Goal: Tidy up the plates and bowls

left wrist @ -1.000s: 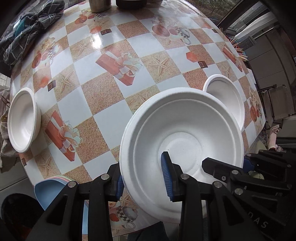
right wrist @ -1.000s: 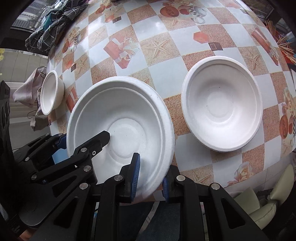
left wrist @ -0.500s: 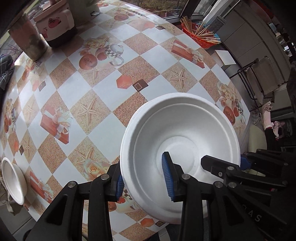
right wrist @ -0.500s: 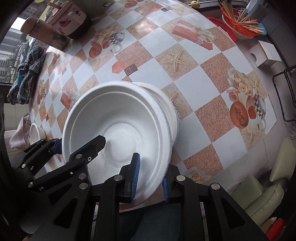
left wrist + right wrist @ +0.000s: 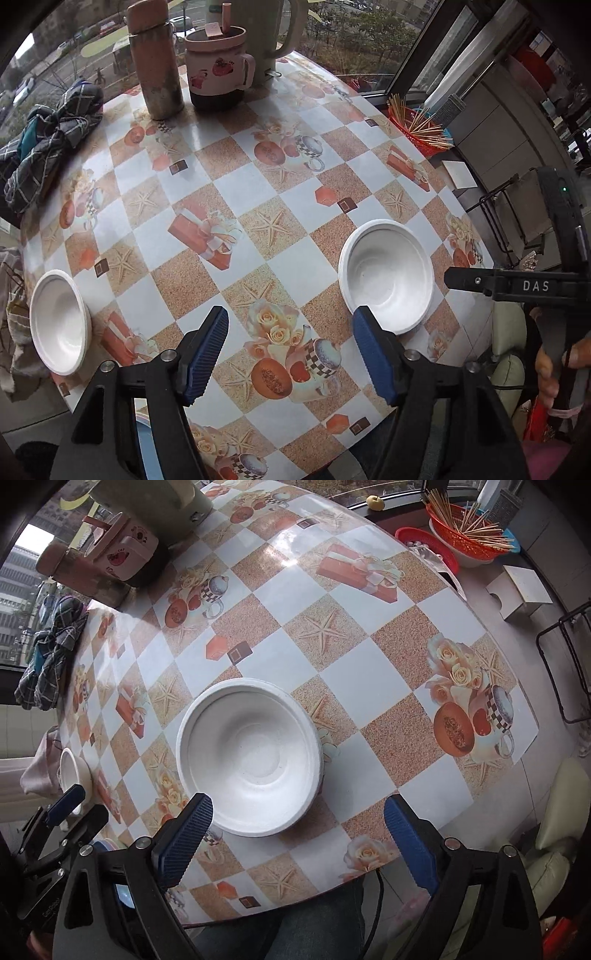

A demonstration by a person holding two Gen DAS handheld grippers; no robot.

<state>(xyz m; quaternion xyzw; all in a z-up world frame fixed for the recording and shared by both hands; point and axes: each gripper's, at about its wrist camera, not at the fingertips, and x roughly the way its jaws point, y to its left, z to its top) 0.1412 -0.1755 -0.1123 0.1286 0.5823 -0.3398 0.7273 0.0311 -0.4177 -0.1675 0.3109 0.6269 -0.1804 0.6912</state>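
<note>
Both tools just opened, nothing between the pads: left gripper (image 5: 290,347) spread above bare checkered tablecloth (image 5: 236,192), right gripper (image 5: 297,840) spread just short of the near rim of the stacked white bowls (image 5: 249,758). Stack seated near the table's front-right edge, perhaps two bowls nested, hard to count from the rims. Small white bowl (image 5: 59,321) hard against the far left edge. Wide open middle of the table between them. At the back: thermos (image 5: 155,62), pink mug (image 5: 218,70), kettle, bunched plaid cloth (image 5: 51,140). Off the right edge, red basket of skewers (image 5: 469,535).
</note>
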